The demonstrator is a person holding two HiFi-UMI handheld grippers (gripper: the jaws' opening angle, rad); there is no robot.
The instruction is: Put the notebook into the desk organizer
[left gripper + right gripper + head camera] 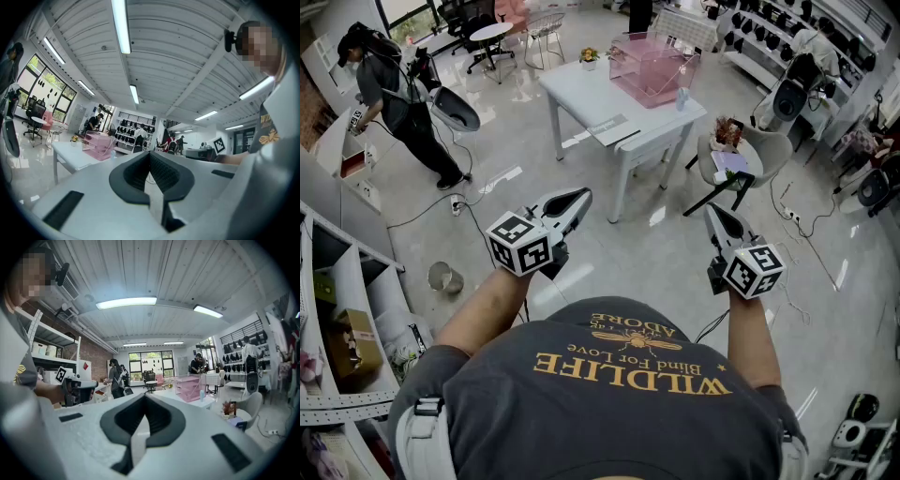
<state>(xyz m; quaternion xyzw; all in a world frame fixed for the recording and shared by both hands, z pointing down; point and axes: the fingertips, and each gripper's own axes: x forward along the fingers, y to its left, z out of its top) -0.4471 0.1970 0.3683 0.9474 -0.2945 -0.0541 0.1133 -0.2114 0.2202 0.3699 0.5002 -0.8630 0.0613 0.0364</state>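
Observation:
A clear pink desk organizer (652, 66) stands on a white table (581, 94) some way ahead of me; it also shows small in the left gripper view (99, 145) and in the right gripper view (188, 387). A flat light notebook-like thing (612, 129) lies at the table's near edge. A lilac flat item (730, 161) rests on a chair seat to the right. My left gripper (579, 198) (150, 158) and right gripper (714, 213) (144, 400) are held up over the floor, well short of the table. Both have their jaws together with nothing between them.
A person (398, 98) stands at the back left by a white shelf unit (337, 309). A small bin (443, 277) and cables (469, 211) lie on the floor. A bottle (682, 97) and a flower pot (589, 57) stand on the table.

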